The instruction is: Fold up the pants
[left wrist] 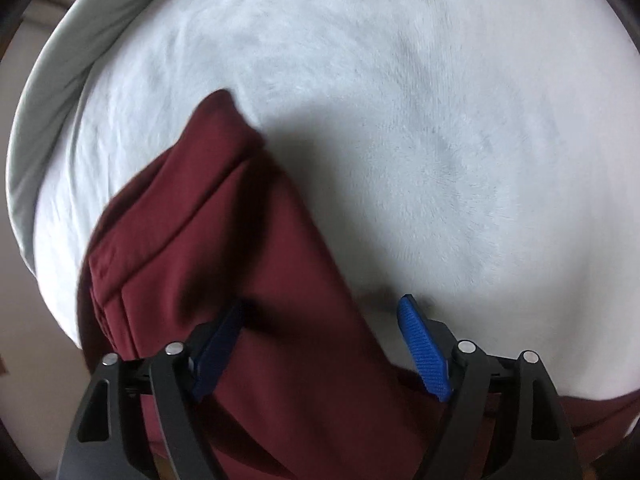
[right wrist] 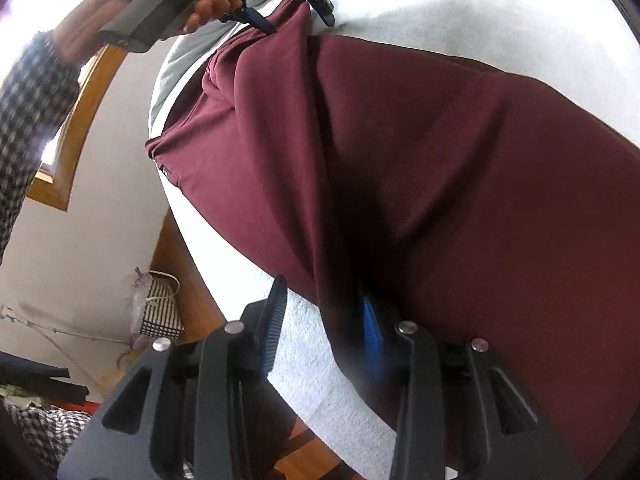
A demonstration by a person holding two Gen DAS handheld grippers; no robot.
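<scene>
Maroon fabric pants (left wrist: 224, 248) draped over white fleece bed cover (left wrist: 420, 100), left gripper (left wrist: 320, 344) jaws spread around cloth, right gripper (right wrist: 324, 320) jaws spread, cloth between.

Soft daylight falls evenly on the pale fuzzy blanket (left wrist: 400, 100) in the left wrist view, where the folded maroon cloth pants (left wrist: 224, 240) cast a dark shadow rightward. Both fisheye frames bend and darken at the rims. In the right wrist view, glare whitens the top corners; motion blur smears edges.
</scene>
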